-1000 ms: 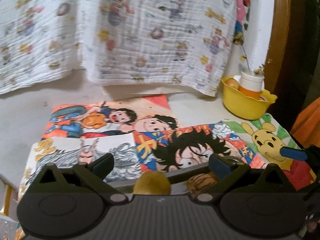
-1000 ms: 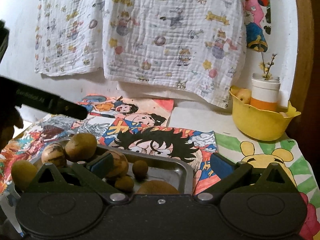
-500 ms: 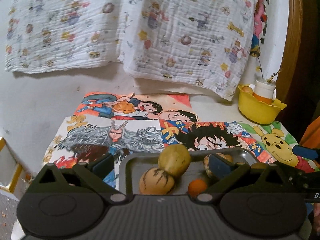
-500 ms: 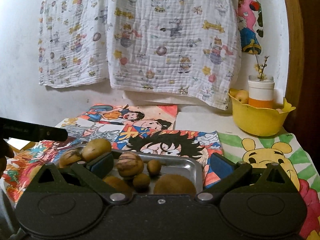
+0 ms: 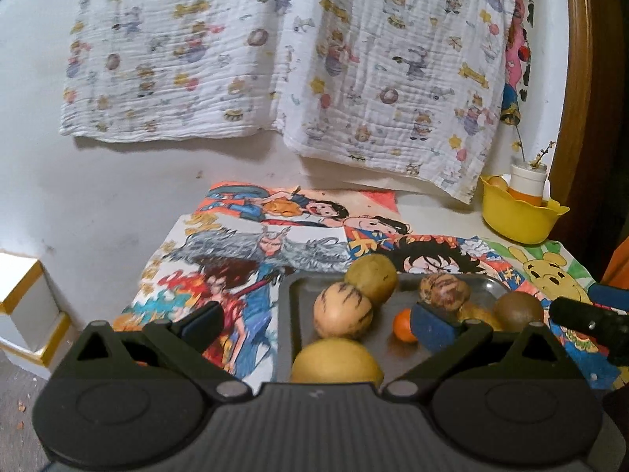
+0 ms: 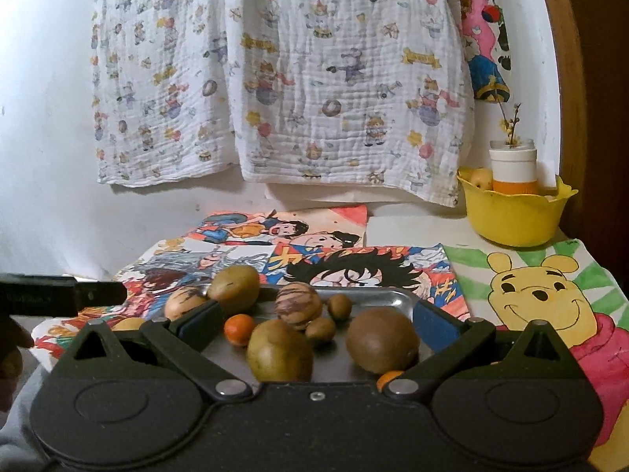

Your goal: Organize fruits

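A steel tray (image 5: 290,314) (image 6: 393,295) on the cartoon-print table cover holds several fruits. In the left wrist view I see a yellow fruit (image 5: 336,360), a pale striped fruit (image 5: 342,308), a greenish fruit (image 5: 371,275) and a small orange (image 5: 401,325). The right wrist view shows a brown kiwi (image 6: 381,340), a greenish pear-like fruit (image 6: 281,350) and a striped brown fruit (image 6: 298,305). My left gripper (image 5: 316,321) hovers open over the tray's near left end, holding nothing. Above the tray's near right side, my right gripper (image 6: 316,322) is open and empty too.
A yellow bowl (image 6: 511,212) at the back right holds a white and orange jar (image 6: 513,169) and a fruit (image 6: 481,177). A printed cloth (image 6: 283,78) hangs on the wall behind. The table's left edge drops off beside the left gripper (image 6: 63,299).
Both grippers have drawn back and risen, so more of the tray and fruit shows. The left one has also shifted left. Both jaws stay open.
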